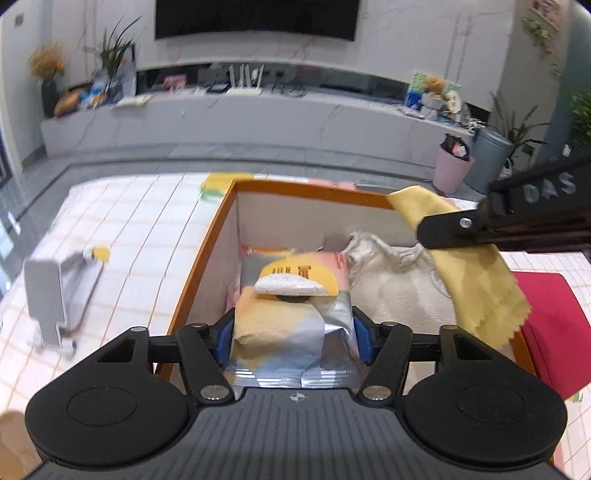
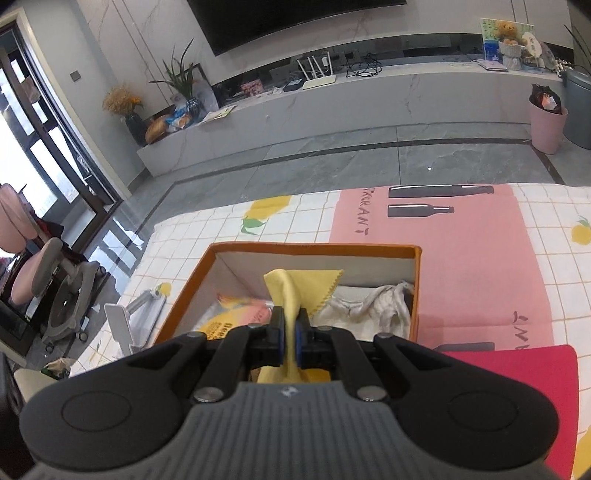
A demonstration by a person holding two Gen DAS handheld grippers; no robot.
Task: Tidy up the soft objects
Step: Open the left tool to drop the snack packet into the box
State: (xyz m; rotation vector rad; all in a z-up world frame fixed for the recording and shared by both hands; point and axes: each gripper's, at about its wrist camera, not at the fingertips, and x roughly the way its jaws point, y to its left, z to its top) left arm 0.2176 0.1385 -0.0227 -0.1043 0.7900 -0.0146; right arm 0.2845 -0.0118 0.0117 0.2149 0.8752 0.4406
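With the left claw (image 1: 293, 338) clamped on the snack packet (image 1: 291, 317) and the right claw (image 2: 290, 338) on the yellow cloth (image 2: 295, 288) – both above the orange box (image 2: 417, 288) – the cloth could drape over the rim on release.

place: home living room | cues: wall television (image 1: 256, 18); potted plant (image 2: 181, 75); low media shelf (image 2: 332, 96)

Yellow cloth (image 2: 291, 291) hangs pinched above the orange-rimmed box (image 2: 314, 248).
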